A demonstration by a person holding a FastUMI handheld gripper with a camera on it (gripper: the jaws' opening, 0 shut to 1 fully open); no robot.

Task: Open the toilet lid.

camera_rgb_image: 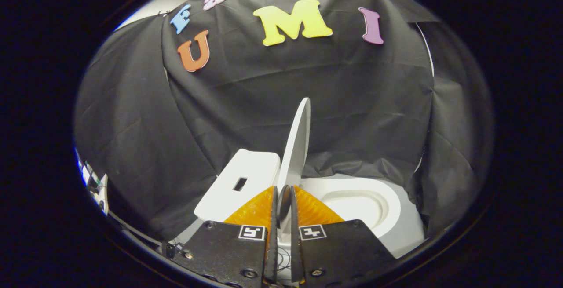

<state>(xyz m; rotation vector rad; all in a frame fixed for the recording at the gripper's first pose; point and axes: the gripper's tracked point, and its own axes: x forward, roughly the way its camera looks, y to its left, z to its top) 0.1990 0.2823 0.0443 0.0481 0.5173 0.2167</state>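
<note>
**Lid upright, pinched at its edge**

We see the toilet lid (295, 143) standing nearly vertical, raised off the bowl and seen almost edge-on as a thin white blade. We take the lid as our landmark for everything else. Our tongs (283, 195) are clenched on the lid's near, lower edge: one finger lies against each face, with only a narrow slot between them where the edge sits.

To the left of the lid, touching or very nearly touching it near the hinge end, is the white tank (239, 182), its flat top tilted toward us and marked by a small dark rectangular opening. To the right of the lid lies the open bowl (358, 200), its white oval rim and shallow basin fully exposed. Behind the lid hangs the booth's black cloth wall (360, 103), folded and draped down around the bowl's far side. Far to the left of the lid, beyond the cloth's edge, we glimpse some small equipment too blurred to identify.
</note>
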